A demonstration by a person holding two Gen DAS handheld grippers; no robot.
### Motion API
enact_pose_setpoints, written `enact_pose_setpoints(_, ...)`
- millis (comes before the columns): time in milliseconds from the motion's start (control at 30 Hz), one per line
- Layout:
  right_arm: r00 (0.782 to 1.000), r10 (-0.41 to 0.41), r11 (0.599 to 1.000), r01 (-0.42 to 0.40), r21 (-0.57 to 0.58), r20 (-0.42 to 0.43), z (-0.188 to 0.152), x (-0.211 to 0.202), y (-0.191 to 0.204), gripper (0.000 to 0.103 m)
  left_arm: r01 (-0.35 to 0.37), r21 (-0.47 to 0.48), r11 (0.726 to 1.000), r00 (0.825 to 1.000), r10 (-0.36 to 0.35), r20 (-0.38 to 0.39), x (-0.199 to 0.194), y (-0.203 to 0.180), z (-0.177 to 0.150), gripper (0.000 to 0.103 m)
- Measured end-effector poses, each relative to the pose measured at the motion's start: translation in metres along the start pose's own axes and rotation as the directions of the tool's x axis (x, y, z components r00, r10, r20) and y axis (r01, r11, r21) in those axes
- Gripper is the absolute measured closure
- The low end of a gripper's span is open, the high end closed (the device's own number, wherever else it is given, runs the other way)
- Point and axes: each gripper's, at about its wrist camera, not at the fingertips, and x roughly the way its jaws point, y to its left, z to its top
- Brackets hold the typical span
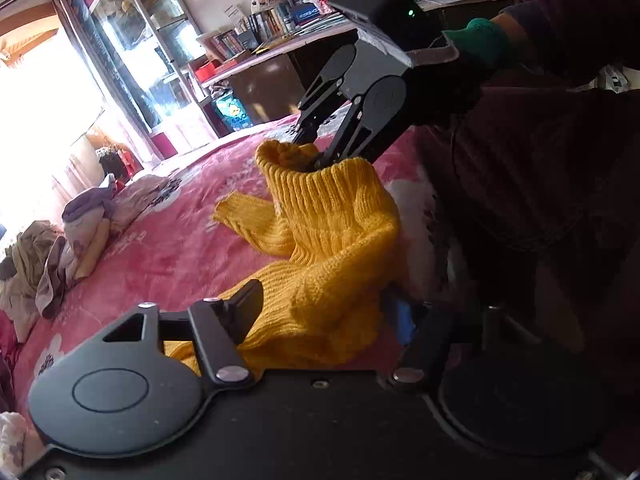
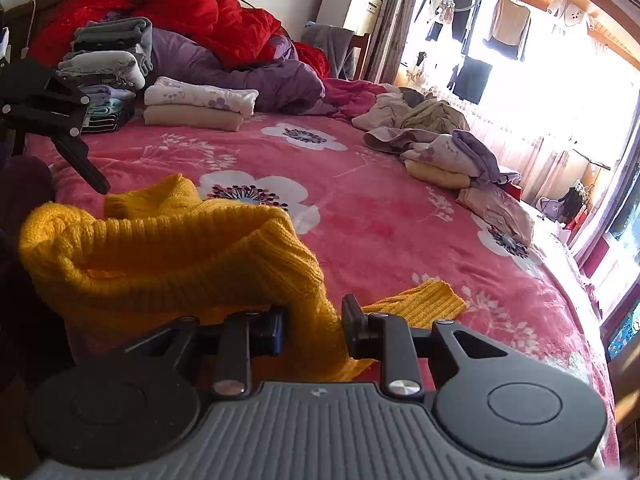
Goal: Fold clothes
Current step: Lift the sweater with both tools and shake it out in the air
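A mustard-yellow knit sweater (image 1: 336,232) lies bunched on the pink bed. In the left wrist view my right gripper (image 1: 316,154) comes down from above, shut on the ribbed hem and lifting it. Its own view shows the same fabric (image 2: 180,256) pinched between its fingers, right gripper (image 2: 314,330). My left gripper (image 1: 324,316) is low over the sweater's near part, fingers wide apart with knit bulging between them. One of its fingers (image 2: 86,168) points down just beside the yellow fold. A sleeve cuff (image 2: 420,304) lies flat on the blanket.
The bed's pink flowered blanket (image 2: 360,220) stretches ahead. Folded stacks (image 2: 200,108) sit at the far left under a red duvet (image 2: 180,8). A heap of unfolded clothes (image 2: 440,148) lies right, toward the window. A person's gloved hand (image 1: 480,40) holds the right gripper.
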Motion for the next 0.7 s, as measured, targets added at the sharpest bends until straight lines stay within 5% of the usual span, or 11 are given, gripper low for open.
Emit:
enact_pose_setpoints(33,1.0,-0.006,1.0,0.006,-0.008,-0.003,-0.002,0.002,-0.001,0.061,0.004,0.008,1.0,1.0,-0.004,-0.008,0.004,0.001,0.001,0.074)
enact_pose_setpoints(67,1.0,-0.01,1.0,0.01,-0.017,-0.014,-0.005,0.005,-0.001,0.053,0.008,0.014,1.0,1.0,-0.008,-0.015,0.008,0.003,0.003,0.082)
enact_pose_setpoints(200,0.999,0.005,0.999,-0.007,-0.048,-0.04,-0.025,0.013,-0.003,0.048,0.009,-0.02,1.0,1.0,-0.01,-0.013,0.012,0.013,0.004,0.087)
enact_pose_setpoints(233,0.999,0.011,0.998,-0.014,-0.055,-0.046,-0.03,0.014,-0.004,0.049,-0.008,-0.034,0.999,1.0,0.007,-0.012,0.011,0.016,0.006,0.088)
enact_pose_setpoints(300,0.999,0.016,0.999,-0.018,-0.04,-0.048,-0.036,0.014,-0.007,0.067,-0.092,-0.064,0.994,0.996,0.092,-0.011,0.006,0.028,0.01,0.089)
enact_pose_setpoints(400,0.999,0.016,0.999,-0.017,-0.043,-0.039,-0.029,0.005,-0.013,0.074,-0.232,-0.147,0.962,0.972,0.234,-0.006,-0.008,0.066,0.02,0.091)
enact_pose_setpoints(533,1.0,0.008,0.994,-0.01,-0.108,-0.017,-0.001,-0.013,-0.018,0.077,-0.404,-0.228,0.886,0.908,0.419,0.019,-0.037,0.126,0.049,0.092)
enact_pose_setpoints(700,1.0,0.001,0.982,0.001,-0.187,0.011,0.034,-0.037,-0.024,0.079,-0.594,-0.216,0.775,0.784,0.618,0.064,-0.09,0.177,0.098,0.092)
